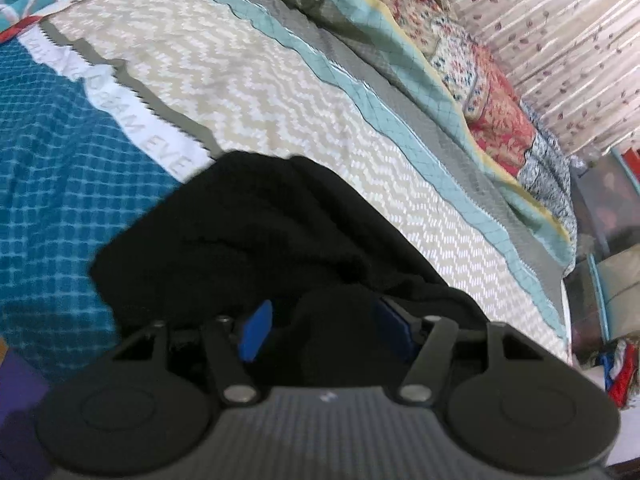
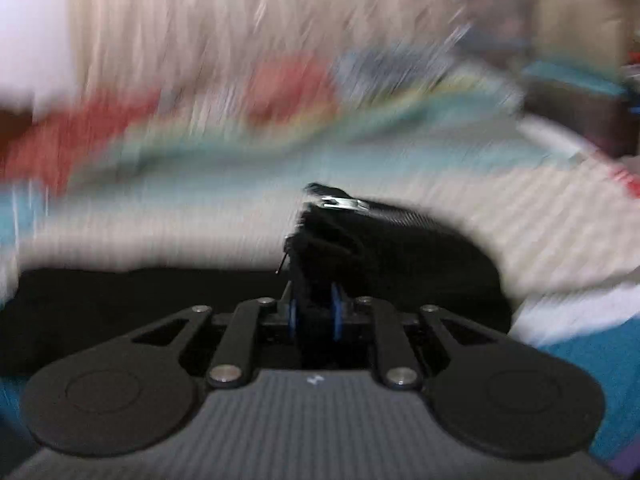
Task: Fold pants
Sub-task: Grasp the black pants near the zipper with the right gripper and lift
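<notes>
Nearest the left wrist camera, the left gripper [image 1: 326, 330] has a thick bunch of black cloth between its blue pads [image 1: 256, 330], which stand fairly wide apart around it, so the jaws hold the pants [image 1: 248, 240]. From there the dark fabric runs away from the gripper up and to the left, lying rumpled over the bedspread [image 1: 240, 92], across its blue checked panel and pale zigzag panel. Beyond lies a floral quilt [image 1: 472, 64], then a leaf-patterned curtain [image 1: 560, 20].

The right wrist view is badly motion-blurred. The right gripper [image 2: 314, 316] pinches a narrow fold of the pants [image 2: 400, 256] between close-set blue pads; the fabric spreads sideways across the bedspread [image 2: 560, 216], and a small metal fastener [image 2: 340, 202] shows at its top.
</notes>
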`<state>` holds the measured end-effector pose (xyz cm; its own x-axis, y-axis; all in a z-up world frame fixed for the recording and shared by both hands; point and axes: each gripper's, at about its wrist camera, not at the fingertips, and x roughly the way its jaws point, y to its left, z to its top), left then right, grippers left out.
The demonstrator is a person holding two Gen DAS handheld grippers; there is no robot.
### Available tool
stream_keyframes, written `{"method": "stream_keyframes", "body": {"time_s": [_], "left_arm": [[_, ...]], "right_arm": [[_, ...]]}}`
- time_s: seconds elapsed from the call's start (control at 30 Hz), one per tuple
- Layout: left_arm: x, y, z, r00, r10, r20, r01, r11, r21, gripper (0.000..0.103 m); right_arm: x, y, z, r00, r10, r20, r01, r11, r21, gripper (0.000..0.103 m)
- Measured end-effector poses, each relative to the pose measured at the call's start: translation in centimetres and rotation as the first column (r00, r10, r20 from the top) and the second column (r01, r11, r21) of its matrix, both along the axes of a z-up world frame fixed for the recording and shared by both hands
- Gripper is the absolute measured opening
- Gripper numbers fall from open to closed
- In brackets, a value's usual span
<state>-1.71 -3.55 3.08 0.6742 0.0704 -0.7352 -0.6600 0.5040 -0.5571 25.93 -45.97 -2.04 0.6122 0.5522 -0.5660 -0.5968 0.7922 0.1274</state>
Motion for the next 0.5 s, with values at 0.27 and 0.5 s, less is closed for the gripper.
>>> {"method": "stream_keyframes", "body": {"time_s": [0.27,0.5], "left_arm": [[-6.1,3.3,-0.8,0.993,0.110,0.033,-0.109,0.994,-0.017,0.064],[-9.2,5.3,-3.2,0.979,0.197,0.046,-0.191,0.976,-0.106,0.066]], "right_arm": [[-4.0,0.2,1.8,0.992,0.112,0.059,-0.112,0.994,-0.002,0.062],[-0.4,-0.7,2.3,0.998,-0.068,0.001,0.067,0.993,0.100,0.018]]}}
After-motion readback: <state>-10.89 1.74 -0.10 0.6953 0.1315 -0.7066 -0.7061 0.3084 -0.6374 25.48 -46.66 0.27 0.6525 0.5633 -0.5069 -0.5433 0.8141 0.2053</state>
